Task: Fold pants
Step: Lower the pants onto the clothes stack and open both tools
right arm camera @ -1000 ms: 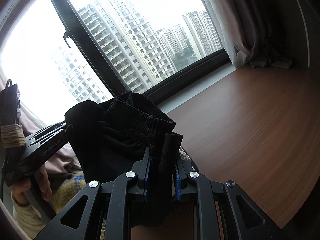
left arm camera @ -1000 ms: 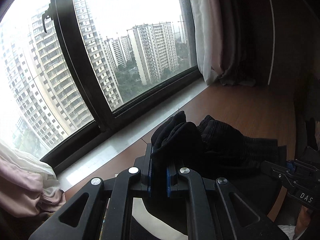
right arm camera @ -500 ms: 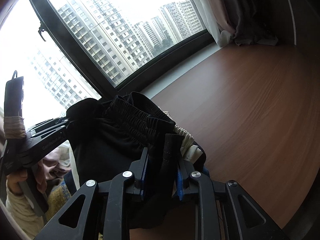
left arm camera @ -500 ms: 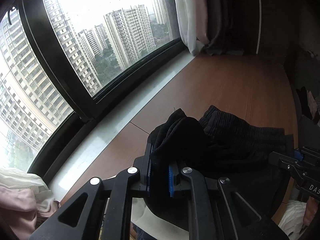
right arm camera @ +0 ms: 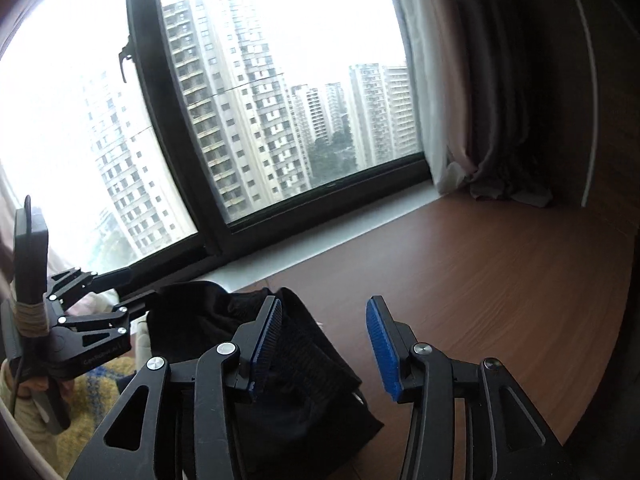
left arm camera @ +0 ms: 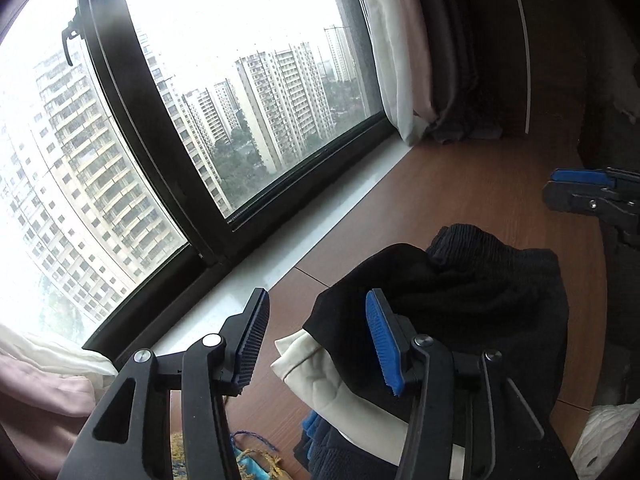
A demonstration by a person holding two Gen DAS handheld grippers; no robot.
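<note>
Both grippers have let go since a second ago: then each was clamped on a bunch of black cloth, and their jaws have just been opening. Nothing is pinched now. At the bottom of the left wrist view the left gripper (left arm camera: 320, 344) stands moderately wide, its blue pads bare, with wood floor showing through the gap; the black pants (left arm camera: 460, 300) lie just behind and right of its right-hand finger, in the lower right of the frame, folded into a thick bundle with the ribbed waistband on top. Whether that finger touches the cloth I cannot tell. A cream garment (left arm camera: 320, 384) sticks out from under the bundle's near edge, with blue fabric (left arm camera: 316, 436) below it at the bottom of the frame.

At the bottom of the right wrist view the right gripper (right arm camera: 326, 342) is likewise part open, empty between the pads. Here the pants (right arm camera: 304, 380) sit in the lower middle, behind its left-hand finger. A yellow knitted textile (right arm camera: 92, 396) fills the lower left corner.

Farther back, the reddish wood surface (left arm camera: 472, 200) runs to a pale windowsill (left arm camera: 320, 232). Beyond it stands the dark-framed window (left arm camera: 132, 128), and curtains (left arm camera: 396, 48) hang at the upper right.
</note>
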